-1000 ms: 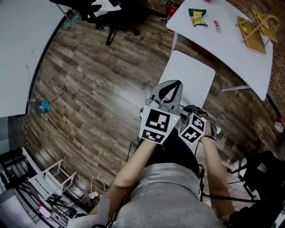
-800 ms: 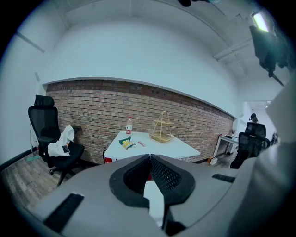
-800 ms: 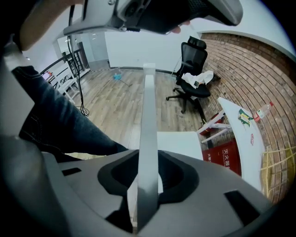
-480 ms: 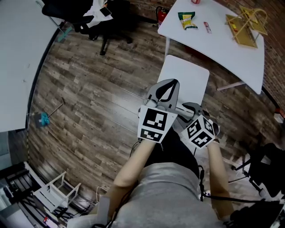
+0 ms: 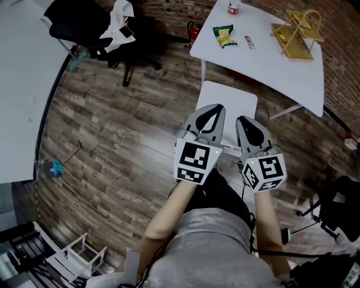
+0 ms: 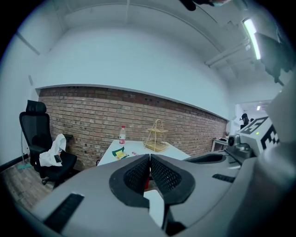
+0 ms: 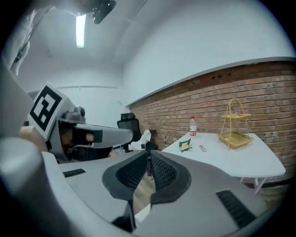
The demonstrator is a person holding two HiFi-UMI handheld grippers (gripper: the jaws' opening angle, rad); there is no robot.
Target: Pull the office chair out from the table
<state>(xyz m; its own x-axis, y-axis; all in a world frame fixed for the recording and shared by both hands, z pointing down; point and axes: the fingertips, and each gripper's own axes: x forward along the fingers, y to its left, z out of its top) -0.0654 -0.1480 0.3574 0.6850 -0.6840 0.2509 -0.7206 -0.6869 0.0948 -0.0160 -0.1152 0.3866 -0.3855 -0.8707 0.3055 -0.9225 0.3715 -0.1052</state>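
Note:
The black office chair stands at the far left, apart from the white table, with a white cloth on its seat. It also shows in the left gripper view and the right gripper view. Both grippers are held side by side in front of me, over the floor and far from the chair. My left gripper is shut and empty, its tips meeting. My right gripper is closing, its jaws nearly together with nothing between them.
On the table are a bottle, a snack bag and a yellow wire rack. A white slab sits just below the table. Another white table lines the left, and black gear lies at right.
My right gripper has risen and rolled, coming up level beside the left one. The left gripper has lifted a little. The table and chair have slid lower in the head view.

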